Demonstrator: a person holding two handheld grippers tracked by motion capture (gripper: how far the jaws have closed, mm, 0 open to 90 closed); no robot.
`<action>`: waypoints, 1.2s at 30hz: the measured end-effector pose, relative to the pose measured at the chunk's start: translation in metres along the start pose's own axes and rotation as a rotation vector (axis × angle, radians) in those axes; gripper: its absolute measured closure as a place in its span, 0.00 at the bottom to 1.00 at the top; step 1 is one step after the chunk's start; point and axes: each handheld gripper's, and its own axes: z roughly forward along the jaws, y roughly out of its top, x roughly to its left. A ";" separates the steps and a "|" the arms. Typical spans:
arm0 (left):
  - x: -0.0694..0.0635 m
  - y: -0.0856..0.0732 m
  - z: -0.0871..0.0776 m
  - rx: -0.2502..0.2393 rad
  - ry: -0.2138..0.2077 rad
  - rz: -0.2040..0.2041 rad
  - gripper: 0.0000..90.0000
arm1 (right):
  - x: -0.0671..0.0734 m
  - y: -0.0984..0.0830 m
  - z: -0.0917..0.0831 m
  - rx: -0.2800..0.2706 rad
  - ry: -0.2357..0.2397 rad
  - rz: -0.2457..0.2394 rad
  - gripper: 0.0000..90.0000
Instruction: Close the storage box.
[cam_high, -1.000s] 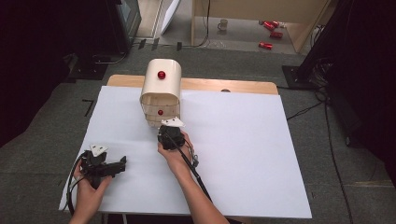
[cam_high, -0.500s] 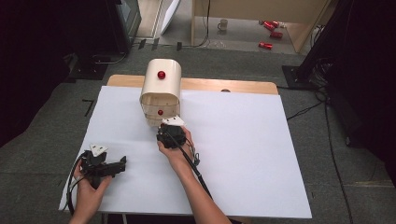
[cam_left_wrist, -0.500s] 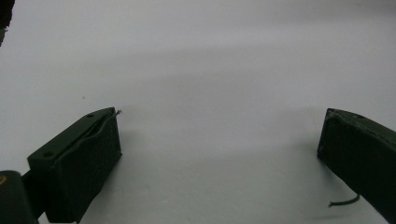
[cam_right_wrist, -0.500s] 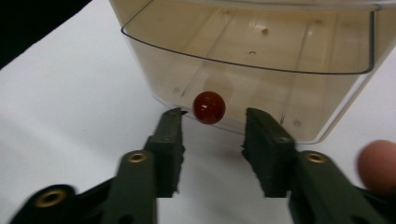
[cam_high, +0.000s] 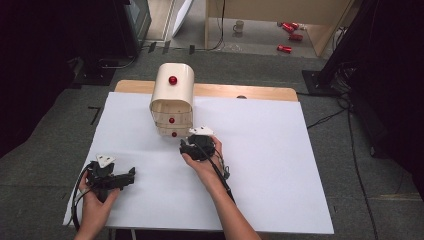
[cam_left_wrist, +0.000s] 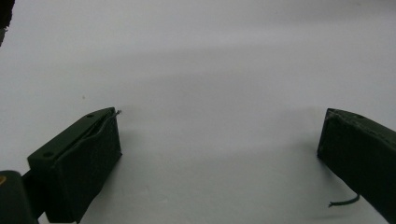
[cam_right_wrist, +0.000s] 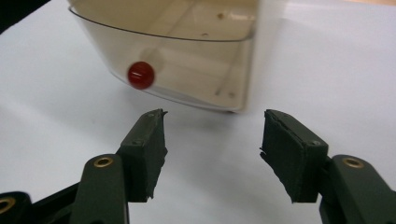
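High view: a white sheet (cam_high: 280, 170) covers a wooden table (cam_high: 250, 92). A cream, round-topped box (cam_high: 172, 100) with red knobs stands near the far edge, left of centre. The right gripper (cam_high: 192, 145), held in a hand (cam_high: 205, 162), sits just in front of the box's open drawer (cam_high: 172, 131); whether they touch is hard to tell from here. The left gripper (cam_high: 131, 176) rests on the sheet near the front left corner, well apart from the box.

Left gripper view: two black jaws stand wide apart over bare white sheet (cam_left_wrist: 210, 84), holding nothing.

Right gripper view: the jaws are spread apart and hold nothing, just short of the translucent drawer (cam_right_wrist: 187, 60). Its red knob (cam_right_wrist: 141, 75) lies ahead of the left jaw.
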 end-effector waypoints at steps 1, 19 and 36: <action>0.000 0.000 0.000 0.000 0.000 0.000 0.00 | -0.003 -0.001 -0.002 0.000 -0.003 0.000 0.44; 0.000 0.000 0.000 0.000 0.000 0.000 0.00 | -0.055 -0.026 -0.042 0.019 -0.065 -0.032 0.08; 0.000 0.000 0.000 -0.001 0.001 0.001 0.00 | -0.120 -0.063 -0.080 0.066 -0.144 0.027 0.05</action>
